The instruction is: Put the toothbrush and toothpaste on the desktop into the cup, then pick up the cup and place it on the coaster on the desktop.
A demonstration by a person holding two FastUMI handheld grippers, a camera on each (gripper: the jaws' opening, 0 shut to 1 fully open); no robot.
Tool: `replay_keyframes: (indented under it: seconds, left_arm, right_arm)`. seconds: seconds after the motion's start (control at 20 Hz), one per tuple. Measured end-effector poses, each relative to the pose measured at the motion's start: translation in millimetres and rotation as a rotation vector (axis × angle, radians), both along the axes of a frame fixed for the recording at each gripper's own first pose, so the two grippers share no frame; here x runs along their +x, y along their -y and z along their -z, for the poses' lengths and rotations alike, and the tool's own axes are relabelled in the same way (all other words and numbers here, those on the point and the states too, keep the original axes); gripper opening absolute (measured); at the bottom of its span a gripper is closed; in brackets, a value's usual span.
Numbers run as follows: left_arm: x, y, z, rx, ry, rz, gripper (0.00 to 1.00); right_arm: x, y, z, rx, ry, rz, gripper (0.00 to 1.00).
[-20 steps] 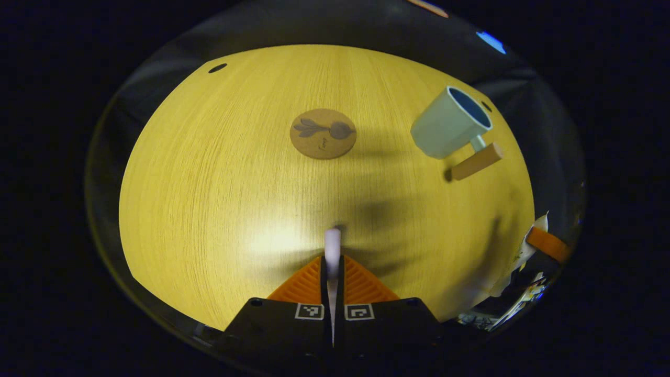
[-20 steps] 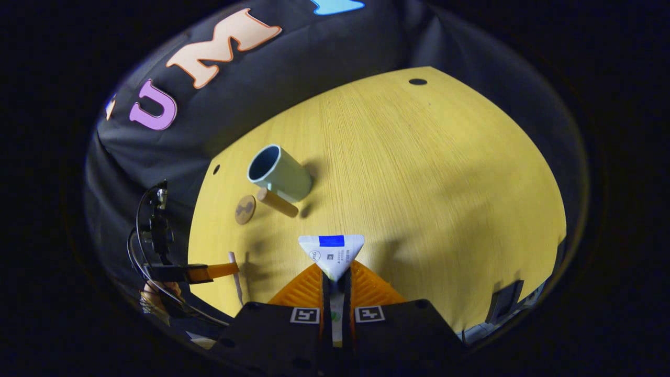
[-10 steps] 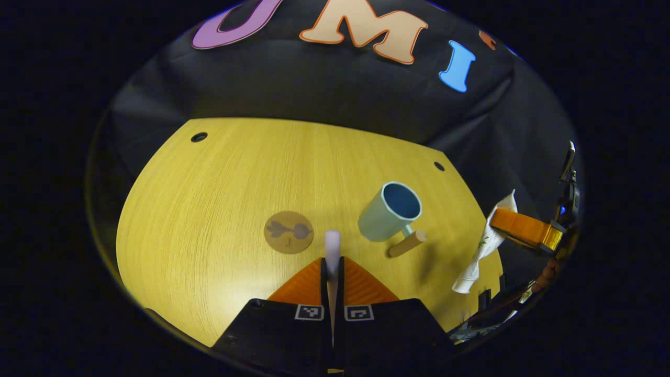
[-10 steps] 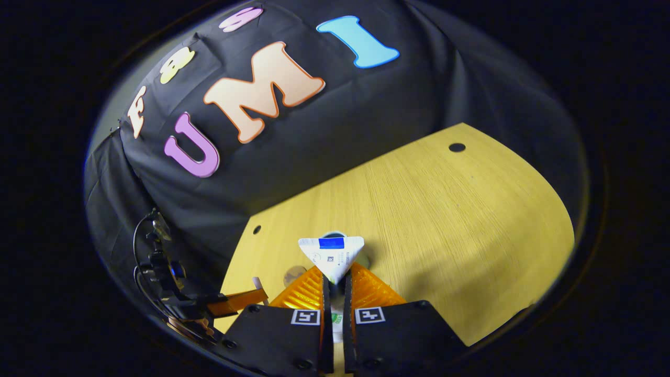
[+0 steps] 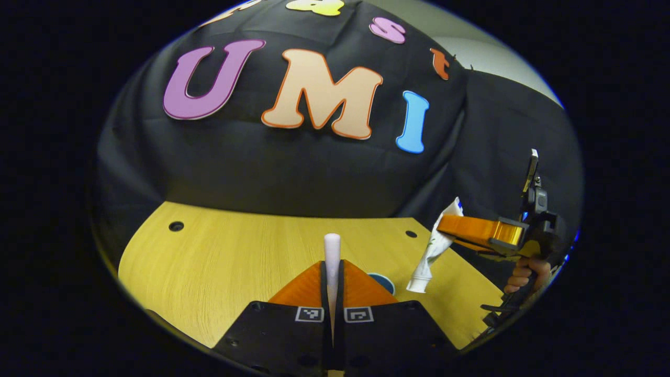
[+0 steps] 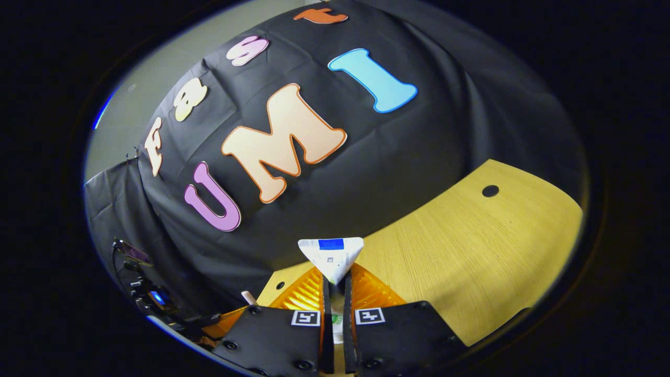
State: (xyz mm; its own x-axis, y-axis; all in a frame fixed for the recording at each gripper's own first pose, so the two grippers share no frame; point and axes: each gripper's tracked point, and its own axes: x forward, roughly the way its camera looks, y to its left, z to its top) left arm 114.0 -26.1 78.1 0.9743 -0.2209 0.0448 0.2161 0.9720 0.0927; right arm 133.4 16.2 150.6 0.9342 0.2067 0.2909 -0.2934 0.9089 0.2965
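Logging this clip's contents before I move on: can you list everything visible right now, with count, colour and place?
toothbrush: 1, white, upright between the left gripper's fingers
toothpaste: 1, white tube with a blue band, crimped end up in the right gripper; in the left gripper view it hangs cap down above the desktop
cup: 1, blue inside, only part of its rim seen beside the left gripper's fingers
desktop: 1, yellow wood grain with small dark holes, below both grippers
left gripper: 1, closed on the toothbrush
right gripper: 1, closed on the toothpaste
hand: 1, holding the right gripper's handle
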Motion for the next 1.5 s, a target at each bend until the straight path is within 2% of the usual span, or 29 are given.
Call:
replay_keyframes:
  seconds: [0.2,0.35,0.6,0.7,0.8,1.0,1.05,1.1,1.3,1.5]
  left_arm:
    - [3.2,18.8,-37.4,-0.067,0.155,0.103,0.00]
    - [9.2,17.4,-47.1,-0.099,0.220,0.141,0.00]
    - [20.9,22.6,-54.3,-0.104,0.265,0.186,0.00]
    - [23.3,25.9,-52.5,-0.089,0.267,0.194,0.00]
    - [24.4,31.2,-49.8,-0.081,0.265,0.209,0.00]
    - [24.1,39.6,-48.1,-0.074,0.267,0.233,0.00]
    - [24.9,42.2,-47.6,-0.069,0.270,0.237,0.00]
    - [24.2,44.7,-48.8,-0.064,0.274,0.243,0.00]
    - [30.4,58.7,-46.7,-0.039,0.268,0.265,0.00]
    - [36.7,82.6,-37.4,-0.026,0.257,0.309,0.00]
  right_arm:
    - [30.4,-7.9,19.5,-0.046,0.044,0.026,0.10]
    - [46.7,-1.7,46.7,-0.083,0.038,0.067,0.10]
    - [40.2,-14.9,52.9,-0.151,0.117,0.073,0.11]
    - [39.8,-18.8,61.6,-0.177,0.117,0.067,0.18]
    - [38.5,-22.4,74.2,-0.184,0.081,0.055,0.14]
    - [28.6,-19.9,86.9,-0.181,0.055,0.056,0.68]
    - [21.4,-15.5,84.6,-0.167,0.056,0.060,0.91]
    - [17.5,-12.0,85.6,-0.159,0.058,0.071,0.99]
    - [-18.8,17.5,90.4,-0.141,0.063,0.131,0.99]
    - [-41.0,43.5,106.0,-0.109,0.028,0.154,0.98]
